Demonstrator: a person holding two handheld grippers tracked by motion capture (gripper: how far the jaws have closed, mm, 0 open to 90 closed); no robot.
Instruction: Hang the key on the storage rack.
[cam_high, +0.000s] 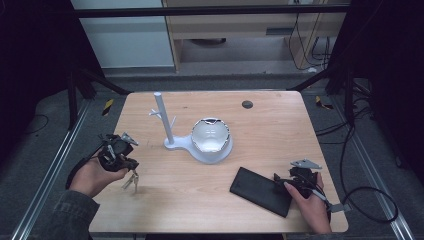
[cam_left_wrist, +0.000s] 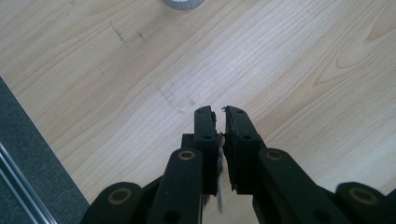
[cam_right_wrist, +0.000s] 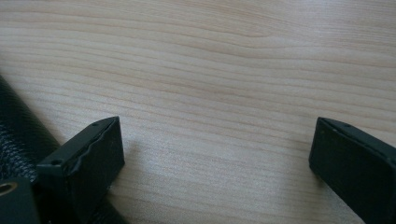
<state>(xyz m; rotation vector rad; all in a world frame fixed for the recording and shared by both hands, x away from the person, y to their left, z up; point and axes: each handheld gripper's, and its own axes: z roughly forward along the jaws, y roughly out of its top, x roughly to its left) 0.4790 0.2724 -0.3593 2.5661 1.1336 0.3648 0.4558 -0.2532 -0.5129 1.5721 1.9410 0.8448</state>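
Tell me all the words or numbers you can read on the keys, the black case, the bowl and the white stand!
None can be read.
keys: no writing can be made out; too small to tell.
black case: plain dark surface, no label visible.
bowl: white inside, no words visible.
white stand: plain, no markings visible.

At eight o'clock on the table (cam_high: 280, 125), the left gripper (cam_high: 121, 159) pinches dangling keys (cam_high: 131, 181). A white stand (cam_high: 172, 135) with its bowl (cam_high: 211, 135) sits centre. At four o'clock, the right gripper (cam_high: 280, 181) rests beside a black wallet (cam_high: 260, 190)
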